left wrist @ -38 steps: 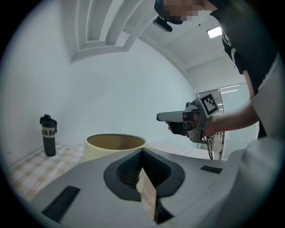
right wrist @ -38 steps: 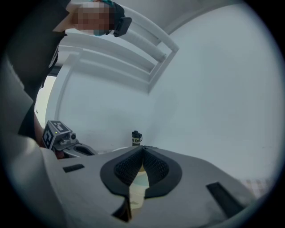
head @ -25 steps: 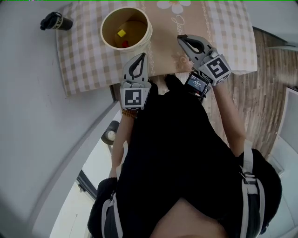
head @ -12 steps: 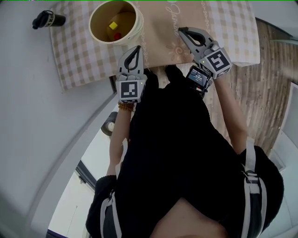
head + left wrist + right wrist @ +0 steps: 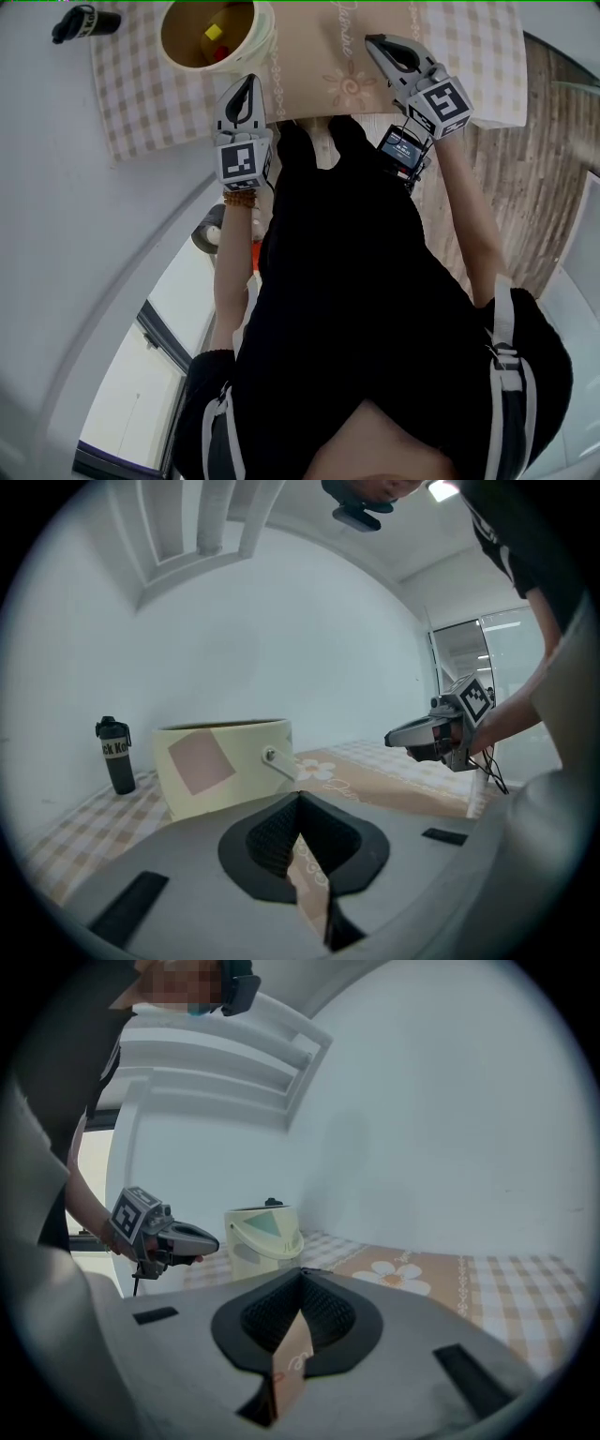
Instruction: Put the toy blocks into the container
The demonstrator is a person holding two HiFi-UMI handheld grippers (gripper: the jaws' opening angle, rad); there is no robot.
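Firstly, left jaws: left gripper (image 5: pixel 299 799) was closed, tips met, nothing between them; only a sliver of patterned cloth showed through the slit behind the tips.
Right jaws: right gripper (image 5: pixel 300 1277) was closed tip to tip too, and empty; the same sliver of cloth showed behind.
Left gripper position: upper centre-left of the head view, pointed up-frame, tips just short of the container's near wall and not touching it.
Right gripper position: upper right of centre in the head view, over the tan floral strip, well apart from the container, angled toward the upper left.
Container (image 5: pixel 266 42): cream round bucket, upright, open-topped, at the top edge of the head view, left of centre; a handle mount showed on its side in the left gripper view.
Toy blocks: yellow block (image 5: pixel 215 31) and red block (image 5: pixel 222 53) lay on the container's floor, near each other; could not tell if they touched.
Tablecloth (image 5: pixel 141 108): beige-and-white check with a tan flowered middle; the container stood on it.
Bottle (image 5: pixel 114 755): dark, upright, left of the container in the left gripper view; upper left corner in the head view.
Person: black top (image 5: pixel 347 281) filled the lower middle of the head view; bead bracelet (image 5: pixel 239 199) on the left wrist.
Floor (image 5: pixel 492 187): wood planks along the right side.
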